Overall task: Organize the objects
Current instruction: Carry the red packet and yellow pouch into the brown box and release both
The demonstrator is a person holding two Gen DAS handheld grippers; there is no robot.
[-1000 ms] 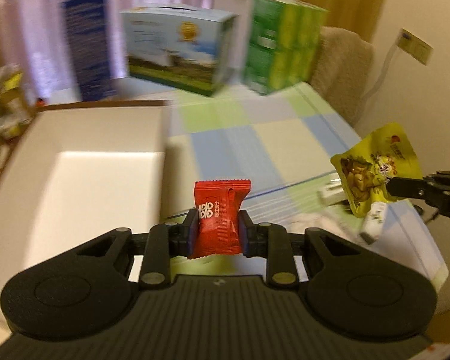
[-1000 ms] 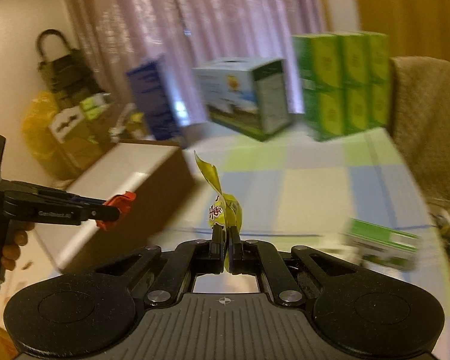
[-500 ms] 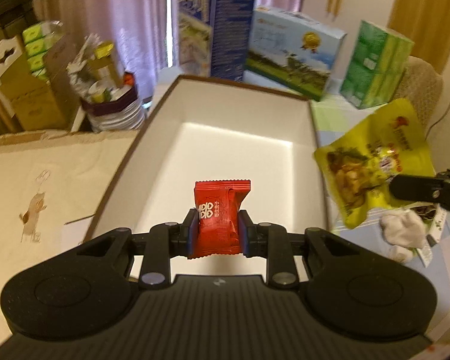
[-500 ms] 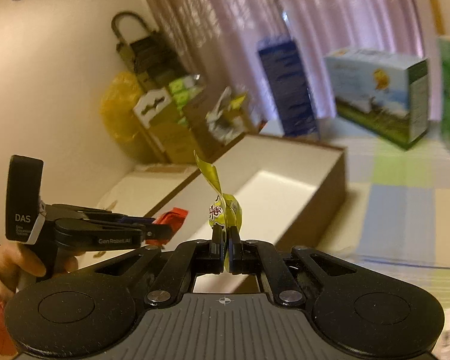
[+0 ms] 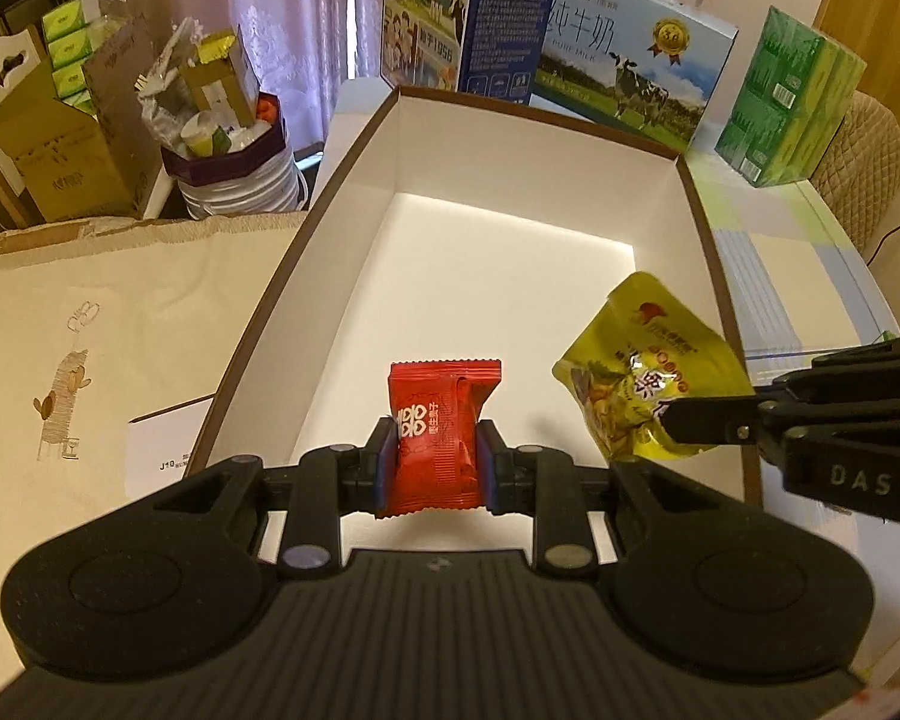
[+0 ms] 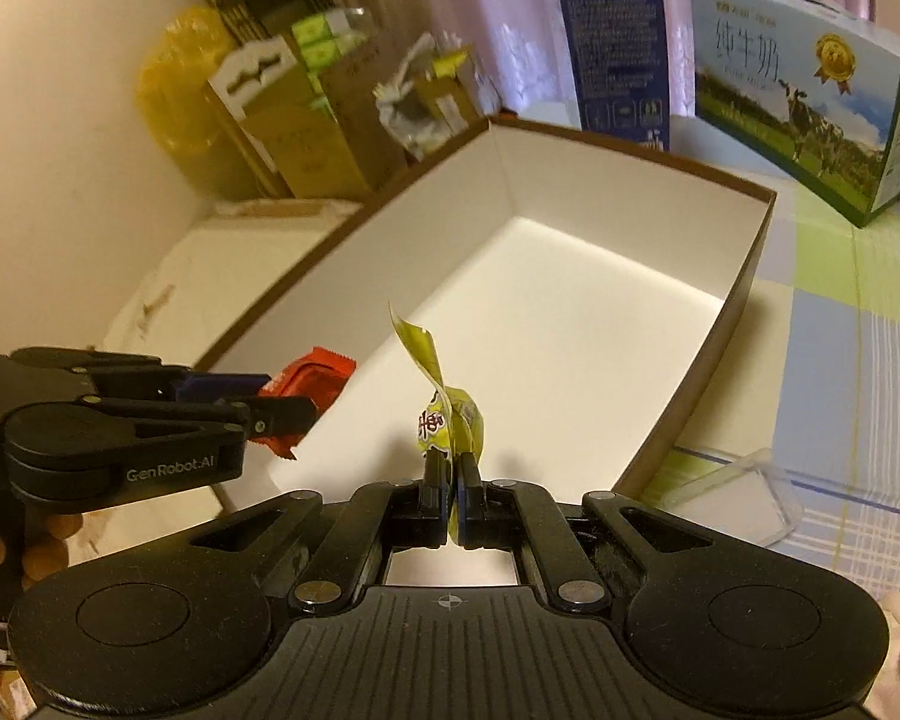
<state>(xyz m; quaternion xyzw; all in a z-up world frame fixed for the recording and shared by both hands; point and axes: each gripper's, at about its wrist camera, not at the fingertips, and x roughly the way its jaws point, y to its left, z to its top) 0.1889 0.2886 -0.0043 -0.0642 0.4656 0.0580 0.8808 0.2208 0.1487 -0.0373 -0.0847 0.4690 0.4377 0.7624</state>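
Can't see the lower part of the red candy packet: the left gripper covers its sides and bottom edge. On my right wrist view the yellow snack pouch is edge-on, print unreadable, base buried between the right gripper pads. Near end of the white box is blocked by both gripper bodies. Clear plastic piece is too vague to identify. Dark blue carton is blurred and cut off at the top.
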